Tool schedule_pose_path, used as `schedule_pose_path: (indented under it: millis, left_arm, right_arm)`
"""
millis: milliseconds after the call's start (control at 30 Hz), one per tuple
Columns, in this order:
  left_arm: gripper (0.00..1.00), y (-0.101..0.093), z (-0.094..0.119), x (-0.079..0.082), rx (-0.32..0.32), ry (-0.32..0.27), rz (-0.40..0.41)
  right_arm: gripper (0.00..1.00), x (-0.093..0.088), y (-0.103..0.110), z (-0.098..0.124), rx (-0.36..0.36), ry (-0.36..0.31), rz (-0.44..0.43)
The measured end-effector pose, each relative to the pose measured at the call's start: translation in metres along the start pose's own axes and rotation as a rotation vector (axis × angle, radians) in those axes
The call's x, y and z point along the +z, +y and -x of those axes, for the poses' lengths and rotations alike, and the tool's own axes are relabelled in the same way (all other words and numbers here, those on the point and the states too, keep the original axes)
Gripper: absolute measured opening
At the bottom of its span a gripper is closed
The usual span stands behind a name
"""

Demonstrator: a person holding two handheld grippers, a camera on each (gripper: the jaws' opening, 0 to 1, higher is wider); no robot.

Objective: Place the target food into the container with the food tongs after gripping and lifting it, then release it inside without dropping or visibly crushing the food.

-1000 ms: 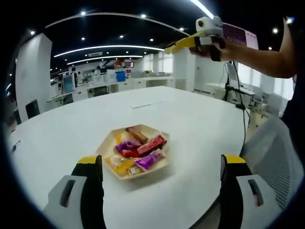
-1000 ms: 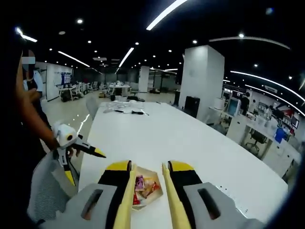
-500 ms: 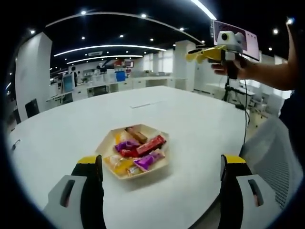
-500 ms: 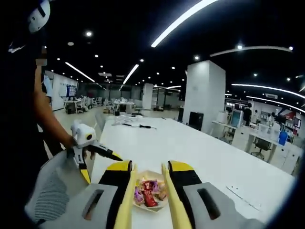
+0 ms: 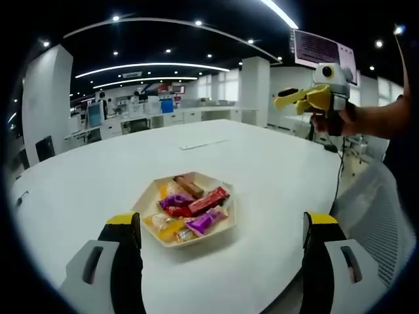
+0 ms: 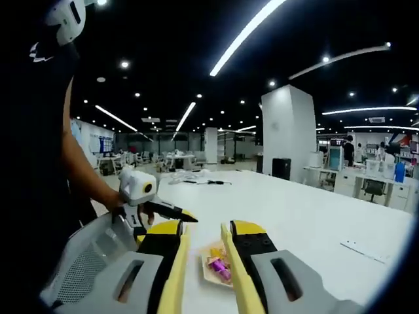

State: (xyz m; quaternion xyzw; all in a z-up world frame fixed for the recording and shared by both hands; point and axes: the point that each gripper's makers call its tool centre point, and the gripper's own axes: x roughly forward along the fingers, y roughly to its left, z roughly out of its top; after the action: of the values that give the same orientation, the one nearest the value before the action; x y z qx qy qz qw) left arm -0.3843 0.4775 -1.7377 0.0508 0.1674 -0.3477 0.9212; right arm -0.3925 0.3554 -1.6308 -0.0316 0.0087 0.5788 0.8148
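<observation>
White table [image 5: 275, 170] everywhere, and plenty of it: bare surface ran wide on all sides of the one tray [image 5: 226, 216], which sat toward the near edge, well in from the rim. Snacks [image 5: 190, 208] lay piled in that tray, about seven wrapped bars, purple, red, brown and yellow; an exact count was hard. The left claw [image 5: 219, 245] hung low over the near edge with its jaws spread far apart, gripping nothing, tray between them in its view. The right claw [image 6: 204, 258] had yellow tongs [image 6: 175, 275] lining its jaws, a narrow gap between the blades, nothing caught in it; the tray [image 6: 211, 275] peeked through that gap. In the left gripper view the right claw [image 5: 288, 101] floated high above the far table edge, off to the right. A mesh chair [image 5: 376, 216] stood beside the table's right edge.
</observation>
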Motion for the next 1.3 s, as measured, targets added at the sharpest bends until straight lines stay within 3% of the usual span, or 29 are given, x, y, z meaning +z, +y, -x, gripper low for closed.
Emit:
schedule_pose_path:
  millis: [167, 267, 333, 400, 500, 600, 833, 867, 1033, 1300]
  left_arm:
    - [0.99, -0.006, -0.001, -0.001, -0.027, 0.004, 0.0]
    - [0.99, -0.027, -0.004, 0.0, -0.157, 0.003, 0.043]
    - [0.96, -0.036, -0.003, -0.001, -0.205, 0.017, 0.006]
    - [0.96, -0.042, -0.004, -0.002, -0.214, 0.025, -0.03]
    - [0.97, -0.043, -0.004, 0.001, -0.228, 0.025, -0.022]
    - [0.97, -0.043, -0.005, 0.01, -0.261, 0.014, 0.043]
    - [0.96, -0.044, -0.002, 0.059, -0.373, -0.012, -0.019]
    - [0.96, -0.048, 0.001, 0.068, -0.422, -0.014, -0.024]
    - [0.89, -0.057, 0.011, 0.093, -0.538, -0.02, -0.091]
    - [0.81, -0.071, 0.016, 0.141, -0.62, -0.055, -0.196]
  right_arm:
    - [0.27, -0.006, 0.008, -0.003, 0.011, 0.001, -0.022]
    - [0.27, -0.008, 0.013, -0.004, 0.035, 0.016, -0.028]
    - [0.27, -0.009, 0.015, -0.003, 0.045, 0.019, -0.032]
    - [0.27, -0.009, 0.014, 0.001, 0.047, 0.022, -0.032]
    - [0.27, -0.01, 0.012, 0.005, 0.043, 0.024, -0.039]
    - [0.27, -0.012, 0.012, 0.007, 0.043, 0.036, -0.043]
    - [0.28, -0.005, 0.011, 0.007, 0.039, 0.021, -0.048]
    - [0.28, -0.002, 0.011, 0.006, 0.041, 0.017, -0.052]
    - [0.28, 0.002, 0.011, 0.004, 0.044, 0.018, -0.036]
    - [0.28, 0.013, 0.014, 0.002, 0.063, -0.002, -0.022]
